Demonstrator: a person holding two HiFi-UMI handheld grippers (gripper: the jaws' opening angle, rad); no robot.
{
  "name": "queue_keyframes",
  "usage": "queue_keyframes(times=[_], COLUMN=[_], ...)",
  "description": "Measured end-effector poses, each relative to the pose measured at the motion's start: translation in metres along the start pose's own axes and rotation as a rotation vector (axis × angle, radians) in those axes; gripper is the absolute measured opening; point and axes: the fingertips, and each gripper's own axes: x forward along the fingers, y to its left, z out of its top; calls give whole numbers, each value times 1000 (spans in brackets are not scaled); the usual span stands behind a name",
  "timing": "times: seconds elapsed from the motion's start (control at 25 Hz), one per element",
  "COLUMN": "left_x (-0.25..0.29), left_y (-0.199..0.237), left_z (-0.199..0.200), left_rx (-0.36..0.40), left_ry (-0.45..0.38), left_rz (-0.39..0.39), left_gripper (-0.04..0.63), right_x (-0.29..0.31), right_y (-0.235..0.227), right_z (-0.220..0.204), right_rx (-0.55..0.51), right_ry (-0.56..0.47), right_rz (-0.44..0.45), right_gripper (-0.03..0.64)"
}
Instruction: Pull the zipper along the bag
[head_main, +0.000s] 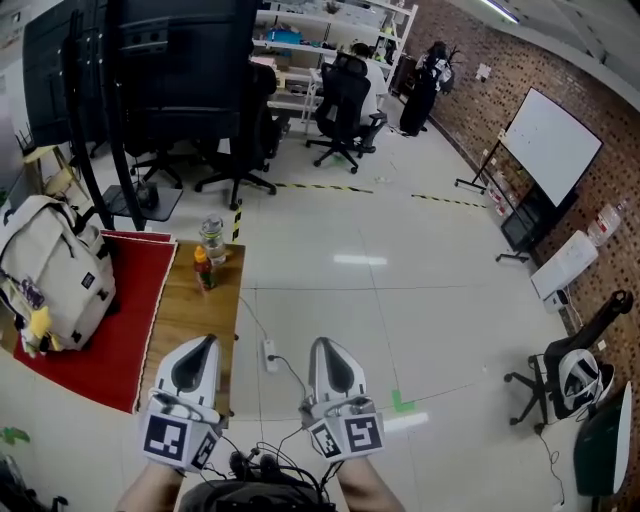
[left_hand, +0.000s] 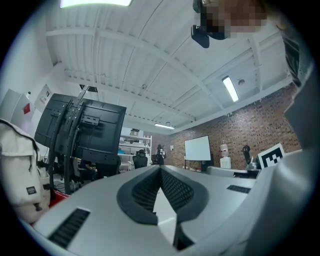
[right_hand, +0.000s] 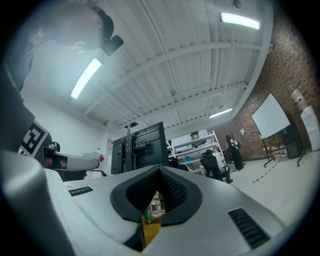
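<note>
Left jaws: together, pad against pad, with nothing between them.
Right jaws: also together and empty; the narrow slot under the pads only shows the table far beyond.
Grippers: two. The left gripper (head_main: 205, 342) and right gripper (head_main: 322, 345) are held side by side, low in front of the person, near the close end of the wooden table (head_main: 190, 315).
Marker cubes (head_main: 180, 438): two, one on each gripper, with black-and-white square patterns and no words.
Bag (head_main: 55, 275): one cream backpack on the red mat (head_main: 125, 320) at the table's left, well apart from both grippers. I cannot pick out its zipper.
Bag label: one small dark tag on the front, print too small to read.
Bottles: two on the bare wood, a clear bottle (head_main: 212, 238) with a smaller orange-capped bottle (head_main: 203, 270) just beside it.
Whiteboard (head_main: 550, 145): one, blank, by the brick wall.
</note>
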Motion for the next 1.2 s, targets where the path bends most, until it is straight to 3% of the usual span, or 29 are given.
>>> queue_keyframes(times=[0.12, 0.36, 0.52, 0.68, 0.88, 1.2], left_x=[5, 4, -11, -22, -42, -79], left_y=[1, 21, 49, 77, 137, 271], left_z=[6, 6, 9, 7, 5, -7], left_rx=[8, 36, 38, 31, 15, -16], left_ry=[3, 13, 13, 10, 14, 15], left_rz=[41, 133, 193, 197, 168, 157], left_gripper=[26, 26, 26, 26, 26, 26], right_x=[14, 33, 38, 47, 75, 127], right_y=[-8, 2, 24, 59, 111, 204], right_z=[5, 1, -5, -8, -14, -33], right_rx=[40, 23, -32, -52, -59, -102], right_ry=[-14, -15, 1, -2, -24, -49], right_rz=[30, 113, 147, 171, 130, 63], right_gripper=[8, 8, 8, 8, 8, 8])
